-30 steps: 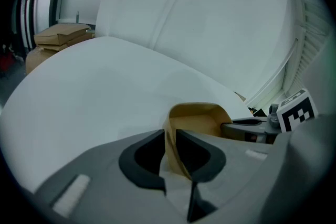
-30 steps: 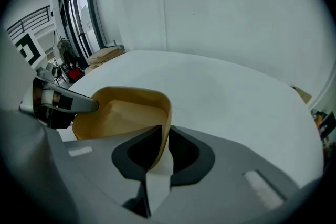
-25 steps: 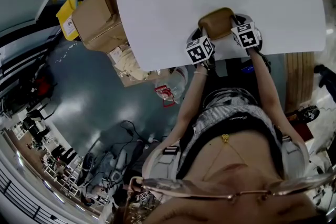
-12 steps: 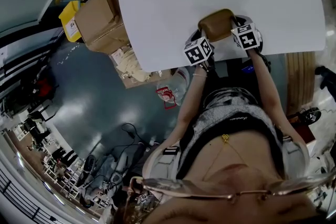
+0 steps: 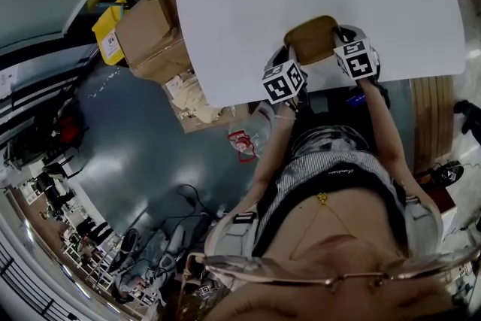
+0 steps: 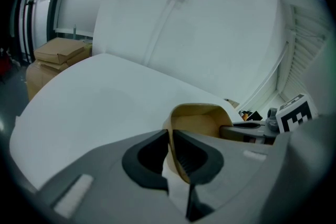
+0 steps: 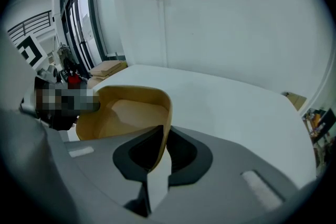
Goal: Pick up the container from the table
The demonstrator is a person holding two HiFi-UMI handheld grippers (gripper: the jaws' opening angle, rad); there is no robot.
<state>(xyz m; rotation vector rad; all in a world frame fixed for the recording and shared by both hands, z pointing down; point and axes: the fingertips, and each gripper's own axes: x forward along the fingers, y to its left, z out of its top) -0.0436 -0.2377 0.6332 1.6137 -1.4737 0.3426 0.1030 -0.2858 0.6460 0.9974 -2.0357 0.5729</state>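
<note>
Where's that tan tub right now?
Head view: the tan rounded open container is at the white table's near edge, between the left hand-held gripper and the right hand-held gripper, each gripping one wall.

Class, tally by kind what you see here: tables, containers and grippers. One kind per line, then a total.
table: 1
container: 1
grippers: 2, the left gripper and the right gripper
Total: 4
</note>
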